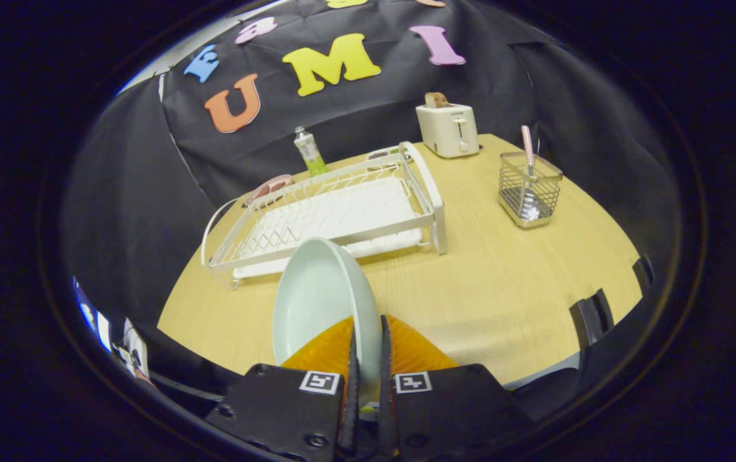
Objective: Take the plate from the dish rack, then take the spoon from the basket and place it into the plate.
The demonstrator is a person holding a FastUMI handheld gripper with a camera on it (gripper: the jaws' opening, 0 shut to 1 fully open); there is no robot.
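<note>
The plate [319, 298] stands on edge between the two fingers of the gripper [368, 359], which are closed on its rim, one finger pressing each face; the pale bowl of the plate rises ahead of the fingertips and tilts to the left. It hangs above the table [502, 289], just in front of the near rail of the dish rack [335, 215], whose slots stand bare. The gripper points level across the table toward the rack. Well to the right, near the table's far right edge, the basket [528, 189] holds the spoon [527, 160] upright, handle up. A toaster [448, 128] sits at the far edge and a tube [308, 151] stands behind the rack.
</note>
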